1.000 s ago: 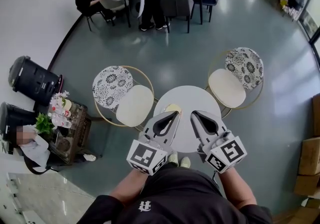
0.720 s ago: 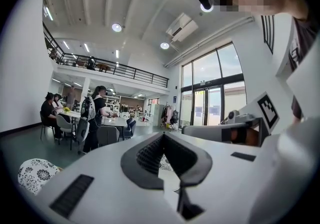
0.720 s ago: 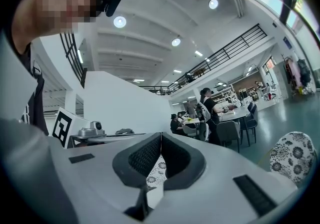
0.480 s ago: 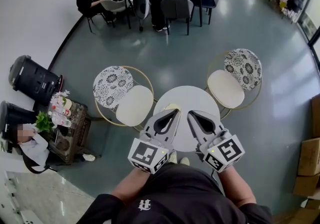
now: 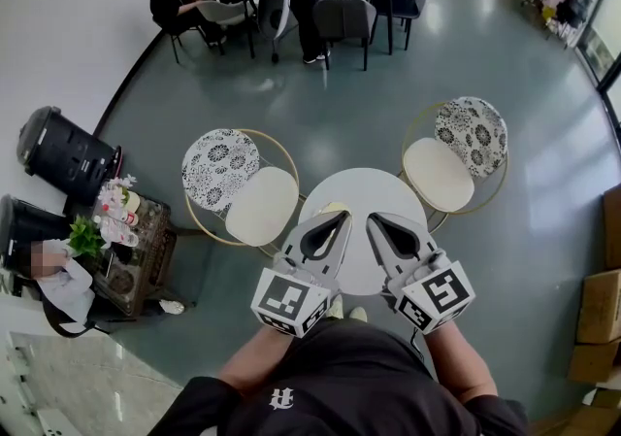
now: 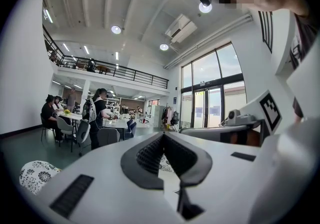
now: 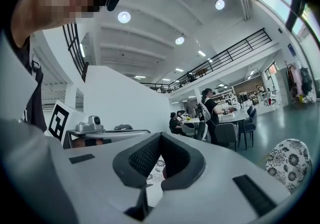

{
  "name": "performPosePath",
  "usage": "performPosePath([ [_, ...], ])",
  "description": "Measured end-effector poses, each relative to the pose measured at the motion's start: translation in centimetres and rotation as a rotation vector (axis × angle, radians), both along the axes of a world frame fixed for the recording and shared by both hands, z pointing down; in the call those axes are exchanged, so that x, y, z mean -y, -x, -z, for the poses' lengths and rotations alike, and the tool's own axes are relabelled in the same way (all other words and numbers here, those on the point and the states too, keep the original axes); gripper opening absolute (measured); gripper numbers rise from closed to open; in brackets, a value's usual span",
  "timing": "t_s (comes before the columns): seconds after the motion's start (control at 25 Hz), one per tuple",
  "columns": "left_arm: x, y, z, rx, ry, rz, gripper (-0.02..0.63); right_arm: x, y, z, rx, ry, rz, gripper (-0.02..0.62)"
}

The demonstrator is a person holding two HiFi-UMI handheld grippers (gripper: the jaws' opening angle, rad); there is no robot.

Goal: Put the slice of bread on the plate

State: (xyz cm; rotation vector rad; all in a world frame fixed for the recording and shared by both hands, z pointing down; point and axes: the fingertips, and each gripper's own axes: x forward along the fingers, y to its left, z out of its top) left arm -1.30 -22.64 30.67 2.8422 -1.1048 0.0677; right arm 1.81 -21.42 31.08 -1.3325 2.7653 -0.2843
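Barely anything shifted since a second ago: tongs level above the desk (image 5: pixel 378 186).
I see left tongs (image 5: pixel 340 218) and right tongs (image 5: pixel 375 219) both pressed together, empty; bread (image 5: pixel 335 207), a pale patch, lies just beyond the left tips.

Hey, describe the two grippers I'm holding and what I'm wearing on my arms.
The left gripper and right gripper match: pale grey wedge-shaped shells, with jaws lined by black ribbed pads around a teardrop gap. Each carries a white cube printed with black square markers. No cables show. You wear a black top with a small white emblem; its sleeves leave the forearms bare.
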Motion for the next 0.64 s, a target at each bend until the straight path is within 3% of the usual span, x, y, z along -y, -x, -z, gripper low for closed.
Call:
performPosePath([
  [0.64,-0.4,1.4,0.2,-0.004,-0.003,0.001,0.005,-0.3,1.5,0.2,-0.019,-0.010,-0.002,0.005],
])
